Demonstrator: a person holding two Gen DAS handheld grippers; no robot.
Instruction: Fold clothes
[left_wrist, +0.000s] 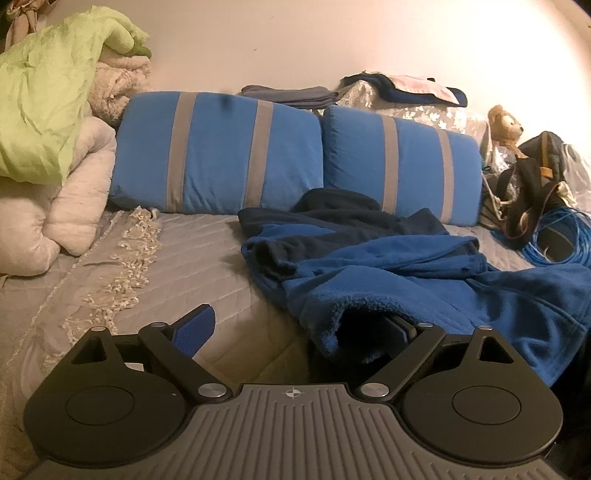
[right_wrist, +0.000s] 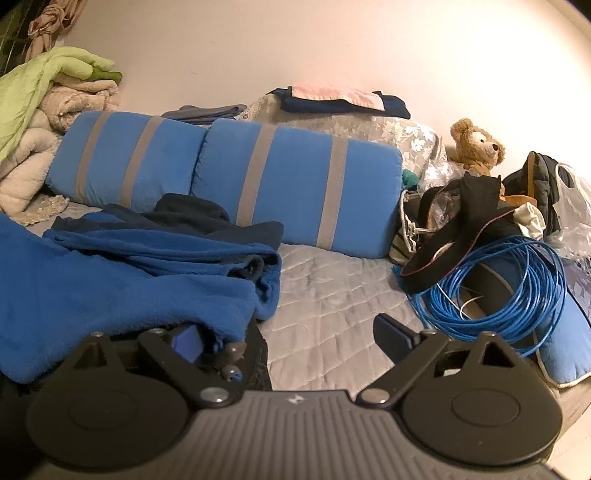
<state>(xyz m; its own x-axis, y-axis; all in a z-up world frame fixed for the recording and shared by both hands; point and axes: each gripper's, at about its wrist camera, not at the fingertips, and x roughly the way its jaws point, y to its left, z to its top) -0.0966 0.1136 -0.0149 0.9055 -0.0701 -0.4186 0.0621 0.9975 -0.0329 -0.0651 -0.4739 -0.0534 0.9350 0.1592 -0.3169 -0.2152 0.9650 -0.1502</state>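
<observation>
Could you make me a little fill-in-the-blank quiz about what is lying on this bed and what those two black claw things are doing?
1. The crumpled fleece garment on the bed is ____ in colour.
2. Each striped pillow carries two ____ stripes.
3. Beside the teddy bear and the bags lies a coil of blue ____.
4. The jaws of the left gripper and the right gripper are both ____, and neither grips the cloth.

Missing words: blue; grey; cable; open
</observation>
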